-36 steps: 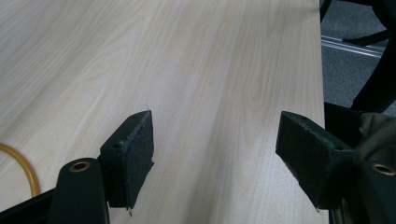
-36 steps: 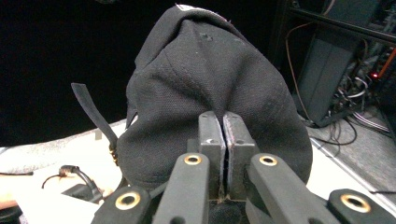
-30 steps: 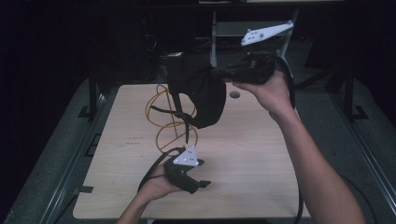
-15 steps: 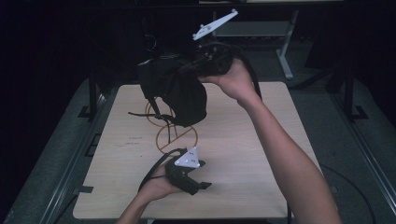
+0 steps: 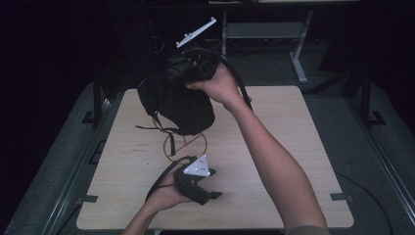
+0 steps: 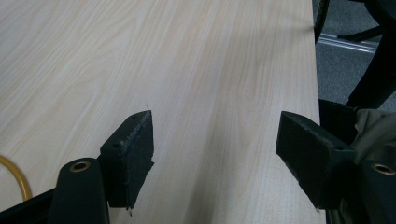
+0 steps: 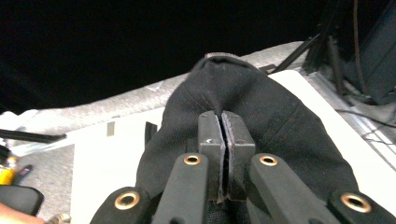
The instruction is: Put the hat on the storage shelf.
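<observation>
A black fabric bag (image 5: 178, 103) hangs above the far left part of the wooden table (image 5: 293, 147), with thin straps (image 5: 161, 128) dangling from it. My right gripper (image 5: 195, 68) holds it from above, raised high, jaws pressed together on a fold of the black cloth (image 7: 261, 116). My left gripper (image 5: 208, 195) rests low near the table's front edge, pointing right. Its two black pads (image 6: 133, 154) stand wide apart over bare wood (image 6: 201, 70), with nothing between them.
A yellow cable loop (image 5: 183, 144) lies on the table under the bag; a bit of the yellow cable (image 6: 16, 179) shows in the left gripper view. Black cables trail from both grippers. Dark floor and metal frame legs (image 5: 296, 54) surround the table.
My right gripper has carried the hanging bag leftward across the far side of the table and a little lower. My left gripper has stayed in place.
</observation>
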The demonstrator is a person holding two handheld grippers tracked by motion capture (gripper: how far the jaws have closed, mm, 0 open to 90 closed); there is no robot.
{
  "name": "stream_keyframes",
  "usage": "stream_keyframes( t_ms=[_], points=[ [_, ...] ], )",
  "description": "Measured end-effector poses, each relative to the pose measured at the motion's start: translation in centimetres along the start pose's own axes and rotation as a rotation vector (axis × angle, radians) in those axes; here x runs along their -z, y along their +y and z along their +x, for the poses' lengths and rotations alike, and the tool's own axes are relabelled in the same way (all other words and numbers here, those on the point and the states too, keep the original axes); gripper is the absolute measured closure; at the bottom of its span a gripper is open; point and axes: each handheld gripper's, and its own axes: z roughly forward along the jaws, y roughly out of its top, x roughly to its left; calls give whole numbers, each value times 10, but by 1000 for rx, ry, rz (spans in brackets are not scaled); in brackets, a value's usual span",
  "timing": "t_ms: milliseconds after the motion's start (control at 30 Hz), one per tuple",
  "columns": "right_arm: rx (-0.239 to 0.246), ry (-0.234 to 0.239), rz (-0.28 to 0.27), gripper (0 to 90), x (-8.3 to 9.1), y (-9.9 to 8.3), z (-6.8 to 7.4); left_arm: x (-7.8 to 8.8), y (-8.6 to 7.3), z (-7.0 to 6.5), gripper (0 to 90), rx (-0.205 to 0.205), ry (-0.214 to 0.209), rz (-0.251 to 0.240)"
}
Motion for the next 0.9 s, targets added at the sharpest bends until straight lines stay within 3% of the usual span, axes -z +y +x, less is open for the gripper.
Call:
stream_keyframes(
  t_ms=[333,433,467,567,600,733,900],
  points=[
    [-36,37,2,867,-39,-4,-5,-4,0,-1,276,-5,-12,10],
    [-35,27,0,808,-50,-6,-5,-5,0,-2,277,-6,-19,3],
    [-45,31,-9,649,-55,-7,-3,-5,0,-3,276,-9,-20,6],
    [-48,22,-9,605,-55,-7,-2,-5,0,-3,276,-7,-21,4],
    [-46,12,-19,533,-51,-9,-1,-4,0,-4,276,-2,-20,-1],
    [-53,6,-48,463,-39,-16,-2,-4,-1,-5,276,1,-16,-5],
    [-48,-29,-72,432,-23,-30,-5,-2,-1,-2,276,5,-4,-20]
  ],
)
